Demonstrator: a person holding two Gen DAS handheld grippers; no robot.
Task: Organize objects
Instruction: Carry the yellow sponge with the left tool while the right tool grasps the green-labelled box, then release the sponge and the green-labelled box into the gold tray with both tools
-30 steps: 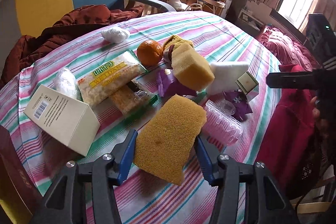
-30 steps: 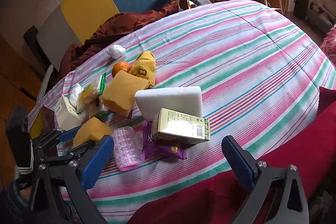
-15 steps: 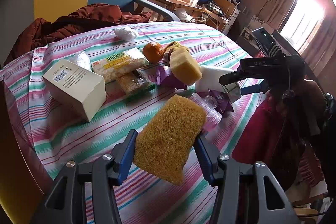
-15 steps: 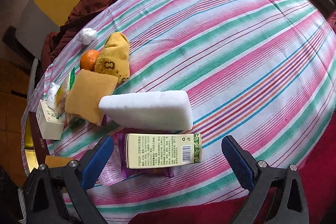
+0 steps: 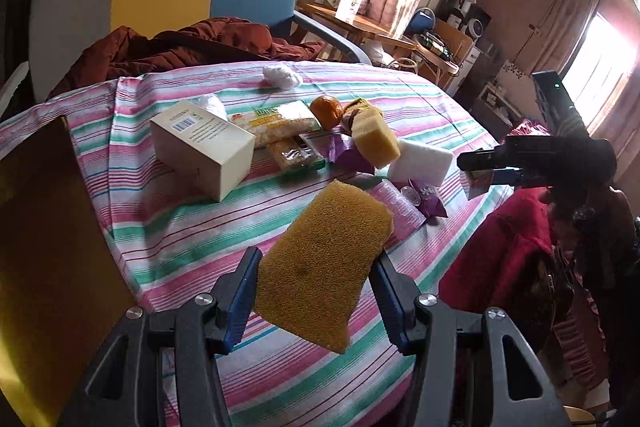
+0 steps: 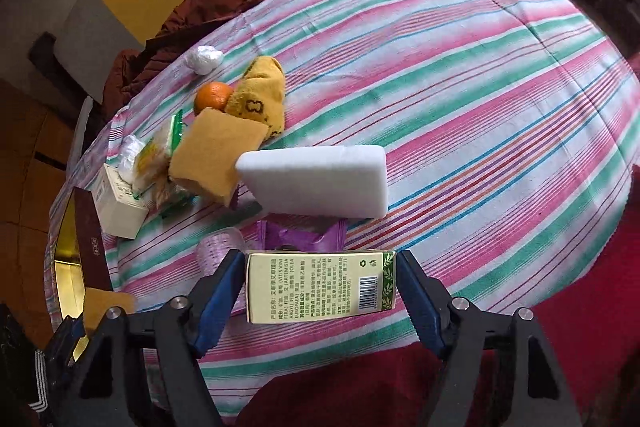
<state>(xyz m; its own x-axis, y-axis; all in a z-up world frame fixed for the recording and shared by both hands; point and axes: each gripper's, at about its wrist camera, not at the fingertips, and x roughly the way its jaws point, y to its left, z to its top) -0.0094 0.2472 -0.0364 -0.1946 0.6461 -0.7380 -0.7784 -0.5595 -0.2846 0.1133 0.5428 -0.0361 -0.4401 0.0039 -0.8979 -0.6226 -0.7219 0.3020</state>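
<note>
Sponge [image 5: 324,267] clamped in my left gripper [image 5: 316,291], held clear above the striped tablecloth [image 5: 180,227]. My right gripper [image 6: 320,287] grips the green box [image 6: 320,285] at the near table edge. Carrying step, I judge; next, each needs a sorted spot, perhaps the dark tray [image 6: 86,247].

Two matching hand-held grippers, black frames with blue finger pads.
The left gripper [image 5: 316,295] and right gripper [image 6: 320,297] each have angular black plastic arms with cut-out slots, round silver screws [image 5: 204,299] behind the fingers, and ribbed blue pads [image 6: 218,301] lining the inner faces.
</note>
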